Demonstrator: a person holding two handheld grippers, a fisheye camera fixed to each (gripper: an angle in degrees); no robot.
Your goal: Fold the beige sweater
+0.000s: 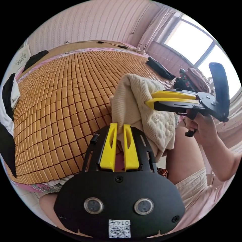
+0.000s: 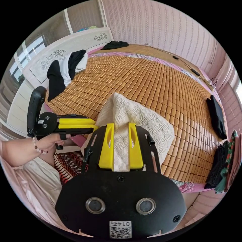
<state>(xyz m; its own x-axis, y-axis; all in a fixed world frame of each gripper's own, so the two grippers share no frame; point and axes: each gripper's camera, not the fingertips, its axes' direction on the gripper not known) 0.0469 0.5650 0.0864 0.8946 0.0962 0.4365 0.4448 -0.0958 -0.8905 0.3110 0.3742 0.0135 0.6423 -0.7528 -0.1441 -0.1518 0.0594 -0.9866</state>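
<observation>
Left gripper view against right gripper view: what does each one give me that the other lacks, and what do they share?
Left gripper view: a bright window, and the right tool seen side-on in a hand, pinching the sweater.
Right gripper view: the left tool side-on in the other hand, at the sweater's edge.
Both: the sweater lifted over the bed's mat, cloth between each view's own jaws, and a folded black garment on the mat.
</observation>
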